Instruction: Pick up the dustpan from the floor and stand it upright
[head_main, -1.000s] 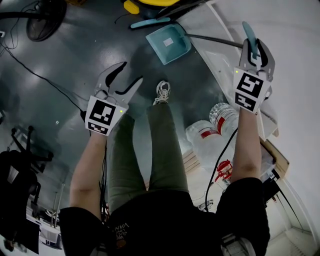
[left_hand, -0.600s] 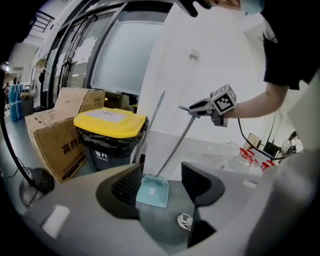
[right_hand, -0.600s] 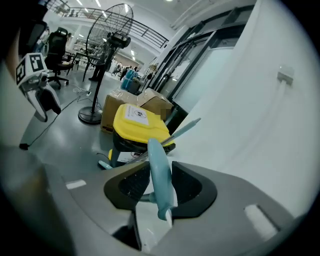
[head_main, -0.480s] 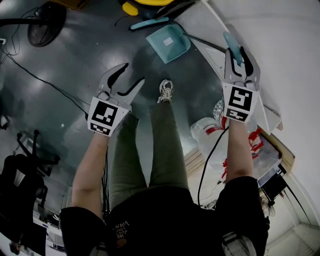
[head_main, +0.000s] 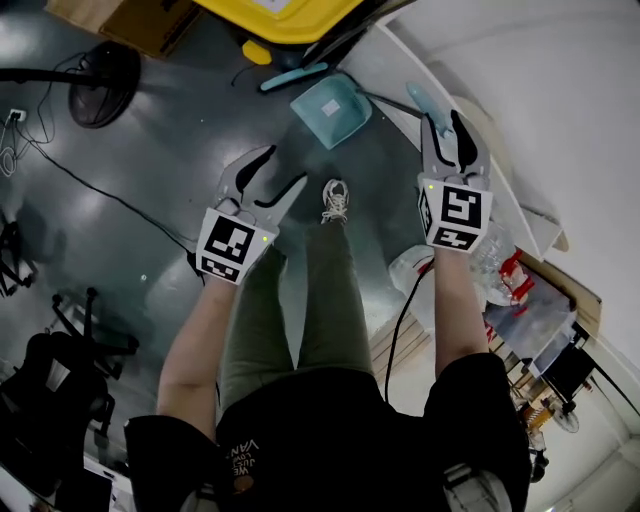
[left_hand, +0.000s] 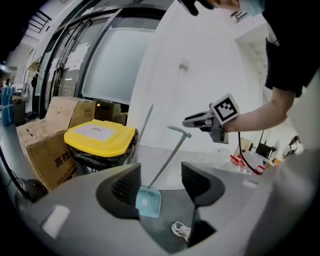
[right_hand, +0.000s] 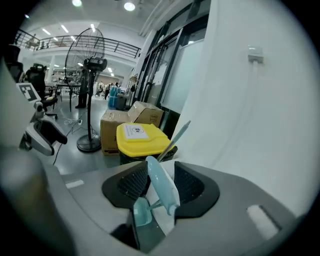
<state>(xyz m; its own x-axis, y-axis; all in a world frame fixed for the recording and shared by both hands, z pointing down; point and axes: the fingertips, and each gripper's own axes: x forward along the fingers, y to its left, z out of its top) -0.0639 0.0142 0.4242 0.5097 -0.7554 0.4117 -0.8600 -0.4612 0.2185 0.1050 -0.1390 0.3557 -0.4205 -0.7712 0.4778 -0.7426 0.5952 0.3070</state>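
Observation:
The teal dustpan (head_main: 330, 108) stands on the grey floor by the white wall, its long thin handle slanting up to a pale teal grip (head_main: 420, 100). In the right gripper view that grip (right_hand: 162, 187) lies between the jaws of my right gripper (head_main: 443, 130), near the left pad with a gap on the other side; the jaws are opening. The left gripper view shows the pan (left_hand: 148, 201) on the floor and the right gripper (left_hand: 192, 121) at the handle's top. My left gripper (head_main: 270, 175) hangs open and empty over the floor, left of the dustpan.
A black bin with a yellow lid (head_main: 285, 15) and cardboard boxes (left_hand: 47, 150) stand behind the dustpan. A second long handle (left_hand: 145, 125) leans on the wall. A standing fan (head_main: 105, 70) is at the left, water bottles (head_main: 415, 275) by the right. The person's shoe (head_main: 334, 198) is just before the pan.
My right gripper has moved left with the dustpan's grip between its jaws and rolled; its jaws have widened. The left gripper has risen a little, still open.

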